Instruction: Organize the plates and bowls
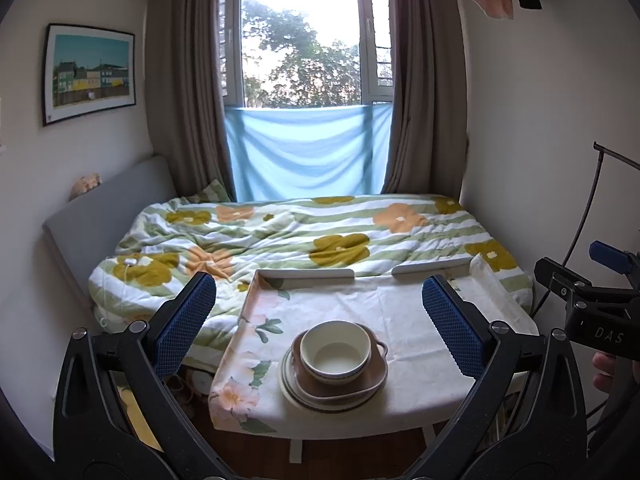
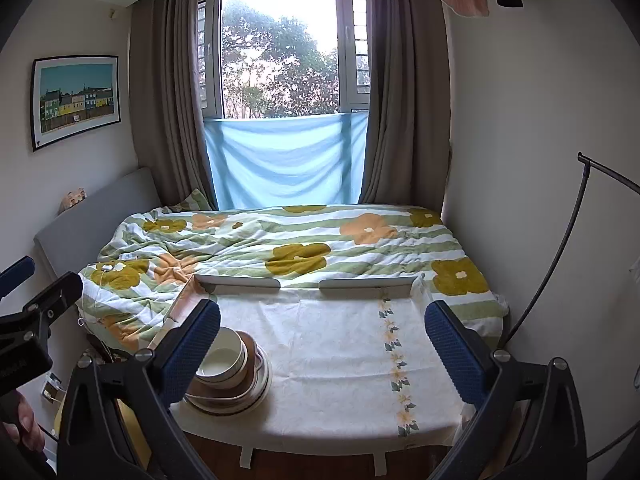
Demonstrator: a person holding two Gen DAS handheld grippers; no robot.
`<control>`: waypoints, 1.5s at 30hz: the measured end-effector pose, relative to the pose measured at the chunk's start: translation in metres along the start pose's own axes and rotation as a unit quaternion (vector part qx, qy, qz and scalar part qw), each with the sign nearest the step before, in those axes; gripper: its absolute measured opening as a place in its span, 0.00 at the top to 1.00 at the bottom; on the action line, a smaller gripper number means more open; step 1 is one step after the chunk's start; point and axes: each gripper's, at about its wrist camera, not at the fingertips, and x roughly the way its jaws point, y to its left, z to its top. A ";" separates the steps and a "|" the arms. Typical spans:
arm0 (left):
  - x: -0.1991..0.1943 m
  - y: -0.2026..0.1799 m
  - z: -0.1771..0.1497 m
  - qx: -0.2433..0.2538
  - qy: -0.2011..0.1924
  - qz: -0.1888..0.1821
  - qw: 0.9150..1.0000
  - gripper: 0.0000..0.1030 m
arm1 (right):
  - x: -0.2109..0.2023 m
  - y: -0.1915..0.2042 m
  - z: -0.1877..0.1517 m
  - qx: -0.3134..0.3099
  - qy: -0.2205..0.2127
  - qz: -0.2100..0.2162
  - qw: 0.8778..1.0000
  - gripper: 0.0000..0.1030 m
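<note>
Two sets of tongs, your left tongs (image 1: 318,312) and right tongs (image 2: 322,342), both gape wide and hold nothing above the cloth-covered desk (image 1: 400,320). On its near left part a bowl (image 1: 335,350) sits atop stacked plates (image 1: 332,394).

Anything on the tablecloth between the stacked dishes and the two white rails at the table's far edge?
No. In the left wrist view, only bare floral tablecloth lies between the stacked dishes and the white rails; the right wrist view agrees.

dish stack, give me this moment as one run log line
white bowl on brown handled dish, on plates | left hand-held gripper open | right hand-held gripper open
</note>
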 end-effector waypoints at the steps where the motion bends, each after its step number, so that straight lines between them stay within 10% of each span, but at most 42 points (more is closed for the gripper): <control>1: 0.000 0.000 -0.001 0.000 0.000 -0.001 1.000 0.00 | 0.000 0.001 0.000 0.000 0.001 0.000 1.000 0.01; 45: 0.011 0.023 -0.004 0.000 -0.012 0.036 0.999 0.00 | 0.011 0.011 -0.007 0.009 0.020 -0.007 1.000 0.01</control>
